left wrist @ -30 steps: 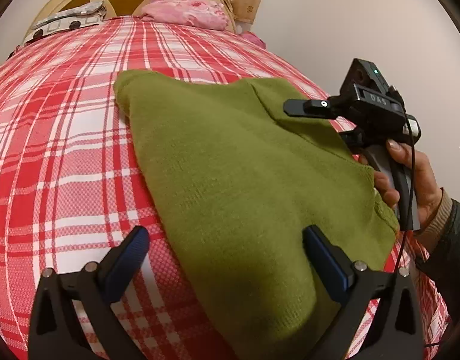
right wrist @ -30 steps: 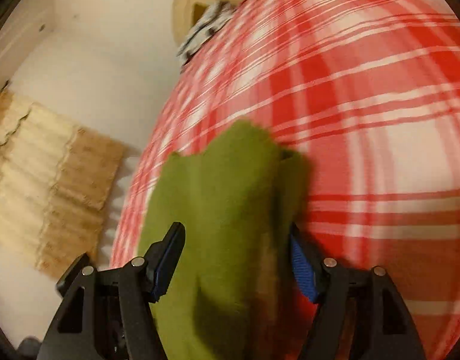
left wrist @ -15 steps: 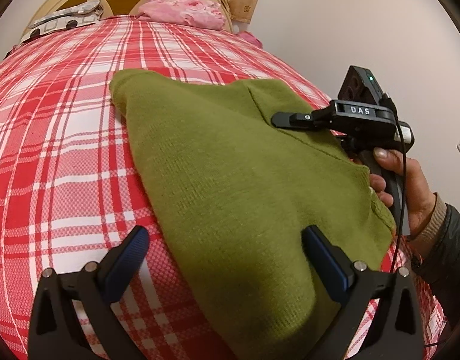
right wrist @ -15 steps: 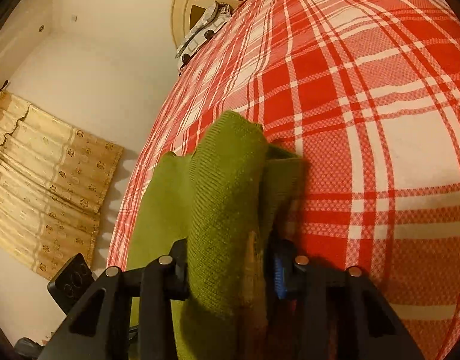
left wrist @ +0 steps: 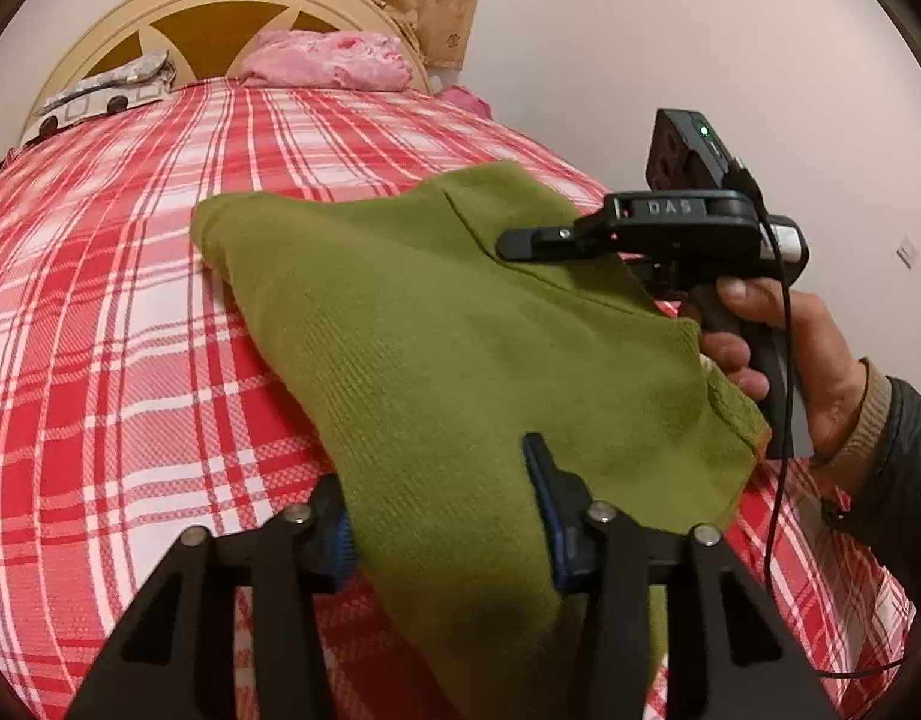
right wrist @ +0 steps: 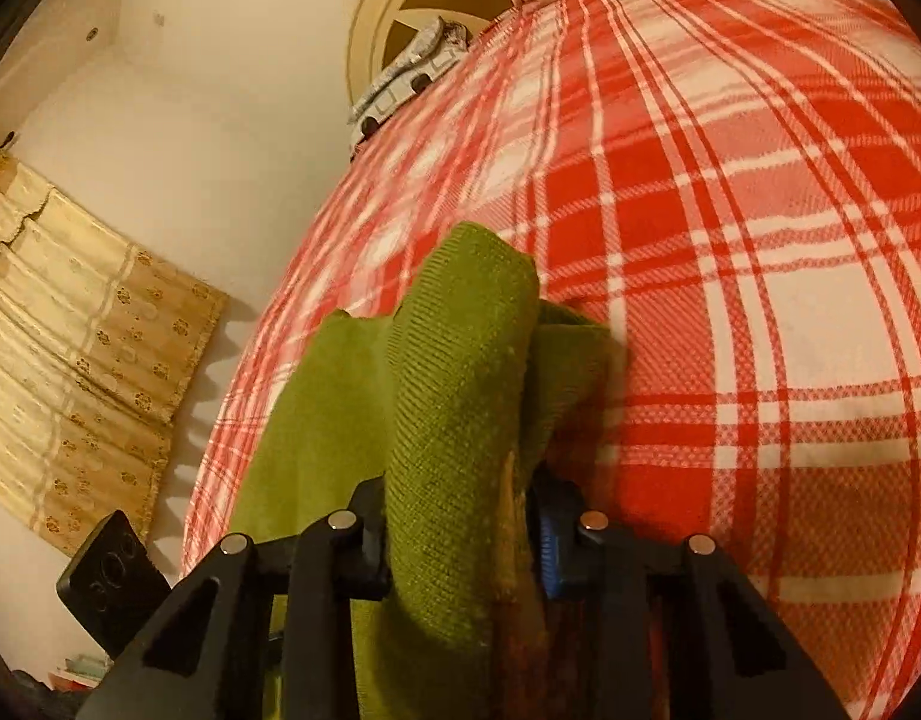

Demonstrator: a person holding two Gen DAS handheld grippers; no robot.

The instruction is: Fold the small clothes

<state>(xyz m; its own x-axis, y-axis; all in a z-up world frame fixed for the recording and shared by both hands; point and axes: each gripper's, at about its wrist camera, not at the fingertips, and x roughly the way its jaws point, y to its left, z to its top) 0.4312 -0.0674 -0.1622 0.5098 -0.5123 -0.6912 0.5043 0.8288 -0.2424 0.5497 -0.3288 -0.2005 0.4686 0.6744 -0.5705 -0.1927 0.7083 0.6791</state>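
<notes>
A small green knit sweater [left wrist: 436,324] lies spread on the red plaid bed cover [left wrist: 112,360]. My left gripper [left wrist: 442,516] is shut on its near edge, with the knit bunched between the blue pads. My right gripper [right wrist: 460,534] is shut on a fold of the same sweater [right wrist: 454,372] and holds it raised a little above the cover. The right gripper also shows in the left wrist view [left wrist: 520,243] at the sweater's right side, held by a hand.
A cream wooden headboard [left wrist: 232,6] stands at the far end with a pink pillow [left wrist: 334,60] and a grey patterned cloth [left wrist: 106,93]. A white wall [left wrist: 700,48] runs along the bed's right side. Beige curtains [right wrist: 70,348] hang on the left.
Both grippers have closed on the green sweater: the right one first, then the left. The right gripper has lifted its fold slightly.
</notes>
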